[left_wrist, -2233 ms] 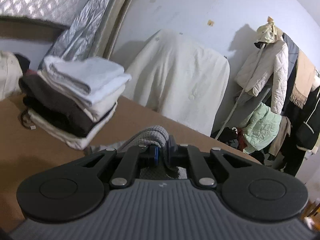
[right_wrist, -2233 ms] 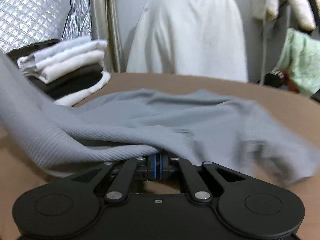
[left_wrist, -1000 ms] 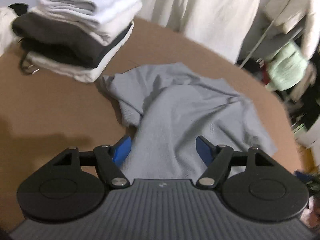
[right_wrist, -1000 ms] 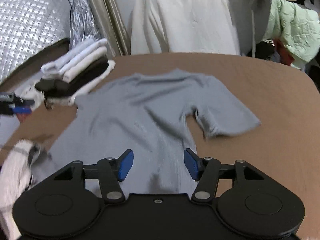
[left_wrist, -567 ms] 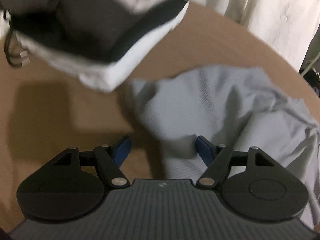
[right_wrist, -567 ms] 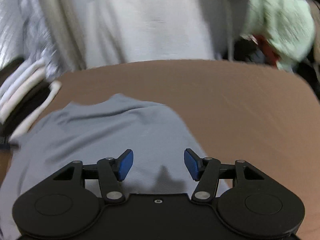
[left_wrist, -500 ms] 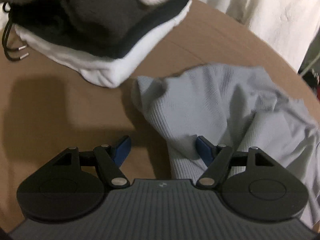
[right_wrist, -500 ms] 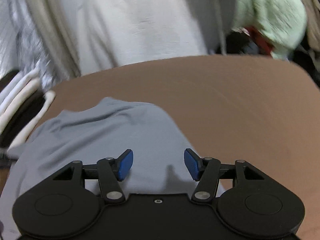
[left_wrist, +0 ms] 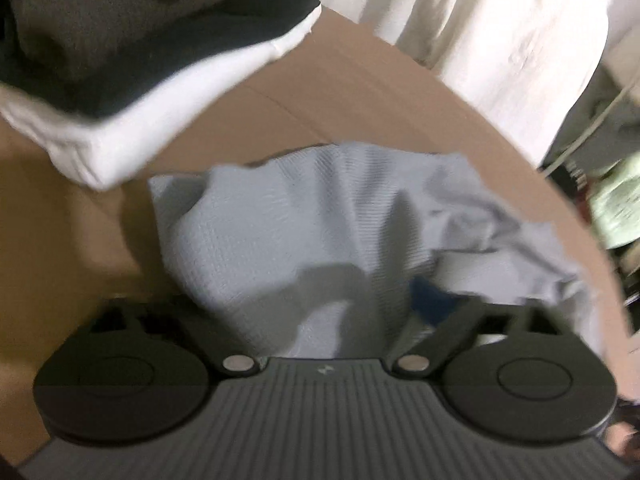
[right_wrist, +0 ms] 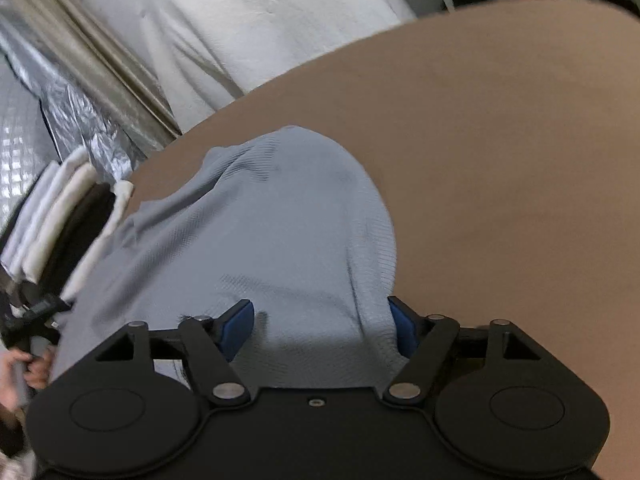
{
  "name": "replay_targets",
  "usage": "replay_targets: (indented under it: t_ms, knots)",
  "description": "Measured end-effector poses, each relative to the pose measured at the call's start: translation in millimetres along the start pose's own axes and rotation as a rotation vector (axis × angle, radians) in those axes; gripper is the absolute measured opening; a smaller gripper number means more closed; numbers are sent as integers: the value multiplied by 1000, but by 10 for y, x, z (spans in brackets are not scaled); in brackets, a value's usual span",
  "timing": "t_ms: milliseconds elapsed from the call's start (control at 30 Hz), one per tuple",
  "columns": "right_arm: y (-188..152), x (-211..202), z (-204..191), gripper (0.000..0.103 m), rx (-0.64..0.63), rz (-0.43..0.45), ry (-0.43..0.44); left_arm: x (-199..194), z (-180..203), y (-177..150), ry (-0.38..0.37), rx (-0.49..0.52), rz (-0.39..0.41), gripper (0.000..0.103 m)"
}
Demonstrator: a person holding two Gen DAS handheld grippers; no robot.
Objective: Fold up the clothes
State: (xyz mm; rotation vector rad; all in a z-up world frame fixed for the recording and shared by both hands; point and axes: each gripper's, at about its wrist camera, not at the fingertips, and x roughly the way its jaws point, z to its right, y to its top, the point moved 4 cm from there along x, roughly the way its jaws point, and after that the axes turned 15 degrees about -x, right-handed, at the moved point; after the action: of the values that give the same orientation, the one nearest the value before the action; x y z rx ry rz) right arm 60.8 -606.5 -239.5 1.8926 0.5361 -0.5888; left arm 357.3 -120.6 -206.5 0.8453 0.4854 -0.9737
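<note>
A brown table (right_wrist: pixel 500 152) fills most of both wrist views, its curved far edge running across the upper half of each frame. On it lies a grey ribbed T-shirt (right_wrist: pixel 272 232), rumpled, spreading from the centre of the right wrist view down to the lower left; in the left wrist view the same shirt (left_wrist: pixel 304 232) bunches in the centre and trails toward the right edge.

The right gripper (right_wrist: pixel 320 328) sits low over the shirt with its blue pads well apart and the jaws opening; grey cloth lies between them, and the pads do not visibly press it. The left gripper (left_wrist: pixel 320 312) is blurred and its jaws are closing; a raised fold of shirt stands between them and hides the left finger, so whether the pads already pinch it cannot be told.

A stack of folded clothes (left_wrist: pixel 132 60), white, dark and cream layers, occupies the upper left of the left wrist view, just beside the shirt. Beyond the table hangs a cream garment (right_wrist: pixel 256 28), and silver quilted foil (right_wrist: pixel 24 140) covers the wall at the left. A person's fingers (right_wrist: pixel 30 368) show at the lower left edge.
</note>
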Motion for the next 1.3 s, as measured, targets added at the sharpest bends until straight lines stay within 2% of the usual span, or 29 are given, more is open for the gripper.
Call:
replay_targets:
  t_ms: [33, 67, 100, 133, 167, 300, 433, 533, 600, 633, 733, 800, 900, 933, 967, 1033, 1167, 1300]
  knots:
    - [6, 15, 5, 73, 12, 15, 7, 10, -16, 18, -17, -12, -14, 31]
    - [6, 41, 30, 61, 25, 30, 8, 31, -24, 25, -25, -20, -27, 7]
    - [6, 75, 54, 38, 29, 37, -8, 53, -32, 31, -31, -28, -40, 7]
    - [-1, 110, 88, 24, 24, 35, -44, 34, -28, 8, -27, -21, -25, 7]
    - [-6, 133, 123, 3, 11, 31, -84, 11, -22, -16, -22, -14, -8, 7]
    - [8, 63, 54, 4, -88, 84, -192, -131, 275, -108, -5, 177, 103, 7]
    - [142, -112, -90, 4, -203, 128, -259, -270, 582, -196, 12, 314, 183, 6]
    - [302, -368, -106, 3, -242, 185, -319, -434, 824, -273, 104, 475, 318, 6]
    - [375, -572, -79, 3, -259, 227, -382, -622, 918, -274, 92, 474, 373, 6]
    - [400, -692, -59, 3, -268, 244, -417, -725, 917, -235, 69, 444, 382, 6]
    - [376, -843, 2, 3, -253, 242, -460, -869, 819, -242, 39, 401, 335, 6]
    - [336, -924, 66, 3, -234, 224, -481, -700, 781, -319, 88, 446, 297, 6]
    - [319, -701, 86, 3, -273, 155, -496, -313, 855, -367, 181, 572, 225, 6]
    - [330, -633, 87, 3, -304, 140, -504, -209, 949, -316, 194, 630, 201, 6]
    - [392, -566, 81, 3, -349, 132, -519, -164, 1019, -230, 180, 634, 177, 6]
    - [691, -503, 67, 3, -402, 158, -535, -200, 1215, 170, 135, 545, 168, 6]
    - [1462, -731, -131, 3, -454, 359, -535, -684, 1918, 897, 86, 599, 438, 6]
    - [2217, -827, -335, 3, -558, 503, -681, -945, 2397, 1369, 59, 517, 650, 6]
